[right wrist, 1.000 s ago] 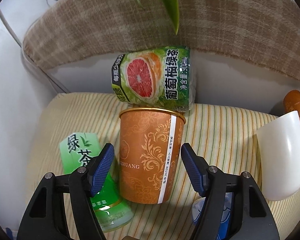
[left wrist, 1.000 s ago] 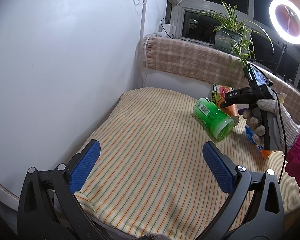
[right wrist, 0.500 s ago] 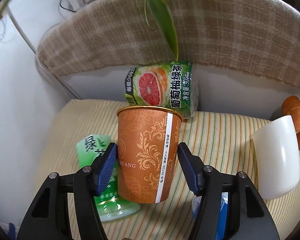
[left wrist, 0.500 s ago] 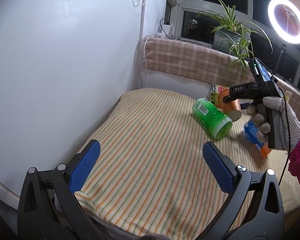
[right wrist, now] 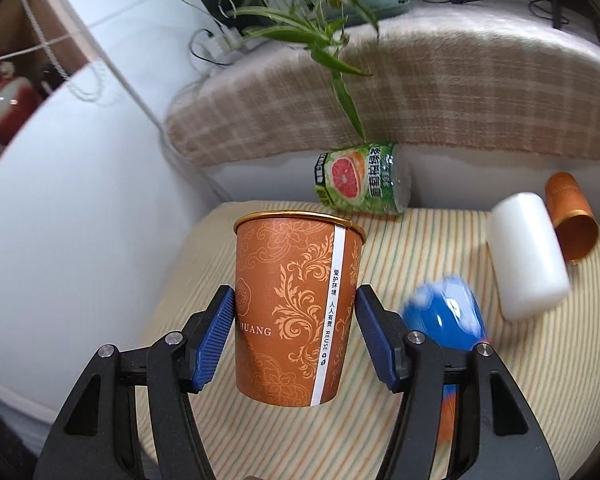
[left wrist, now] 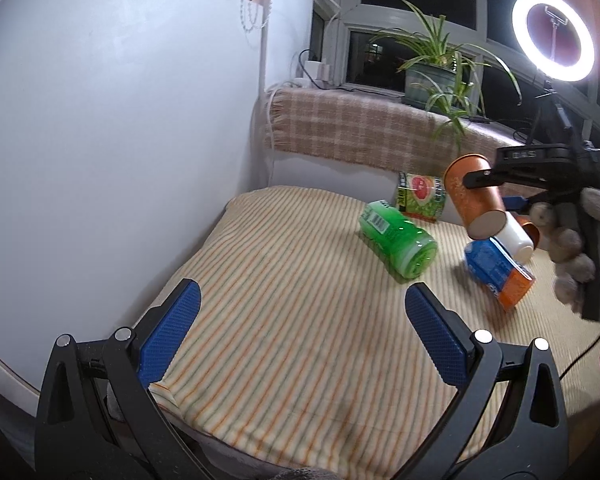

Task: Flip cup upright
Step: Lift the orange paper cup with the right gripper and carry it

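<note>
My right tool (right wrist: 295, 334) clamps the cup (right wrist: 296, 304), tilted, rim up; left tool (left wrist: 302, 330) gapes apart.

Matt printed paper cup (right wrist: 296, 312), ribbed blue rubbery jaws, soft striped woven cloth (left wrist: 300, 320).

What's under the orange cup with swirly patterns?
The orange patterned paper cup, held by the right tool, hangs above the striped cloth. Nothing touches its base.
</note>
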### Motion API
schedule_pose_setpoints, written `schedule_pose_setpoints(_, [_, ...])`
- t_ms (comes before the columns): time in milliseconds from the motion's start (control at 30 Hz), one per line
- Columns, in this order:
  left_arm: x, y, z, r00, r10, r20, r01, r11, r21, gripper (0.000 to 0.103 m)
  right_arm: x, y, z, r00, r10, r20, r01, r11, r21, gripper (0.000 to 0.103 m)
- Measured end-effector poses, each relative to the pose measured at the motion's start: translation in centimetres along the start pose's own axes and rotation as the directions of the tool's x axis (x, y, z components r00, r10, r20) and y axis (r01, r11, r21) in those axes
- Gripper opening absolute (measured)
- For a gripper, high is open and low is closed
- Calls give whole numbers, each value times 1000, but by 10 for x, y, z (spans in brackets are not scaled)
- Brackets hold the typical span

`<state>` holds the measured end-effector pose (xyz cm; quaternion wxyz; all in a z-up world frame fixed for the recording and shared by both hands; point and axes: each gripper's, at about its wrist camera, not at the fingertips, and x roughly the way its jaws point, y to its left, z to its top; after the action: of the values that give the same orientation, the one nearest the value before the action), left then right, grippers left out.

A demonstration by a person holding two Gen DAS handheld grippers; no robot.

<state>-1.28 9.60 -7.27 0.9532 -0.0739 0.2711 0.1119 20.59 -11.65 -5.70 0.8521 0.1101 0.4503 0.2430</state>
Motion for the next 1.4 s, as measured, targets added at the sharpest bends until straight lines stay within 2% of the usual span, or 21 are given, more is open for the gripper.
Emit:
schedule_pose_setpoints(233, [-6,-20,-3,999,-44,-4,44,999,29,103,-56,-21,-47,999,19,37,-21,999,47,61])
schedule_pose_setpoints(533, [-10,-47,-8,994,-107,-23,108,992,62,103,-88,-73,-106,997,-68,36,61,984,166,61])
schedule_pose_setpoints(700, [-9,-63,-14,989,-141,-45,145,986,81,103,-92,-105,-126,992,-125,0,123,970,212,61])
schedule_pose_setpoints(967, [-7,-94,-21,973,-209,-100,219,970,107,103,-82,-140,-140,978,-203,-46,208,952,225,61])
schedule_pose_setpoints(1133, [-3,-107,-25,963,-235,-131,250,961,116,103,-73,-154,-141,979,-193,-68,205,947,246,62])
schedule_pose_setpoints(1400, [6,-124,-29,954,-252,-162,274,952,136,103,-70,-154,-138,980,-182,-74,194,957,214,64])
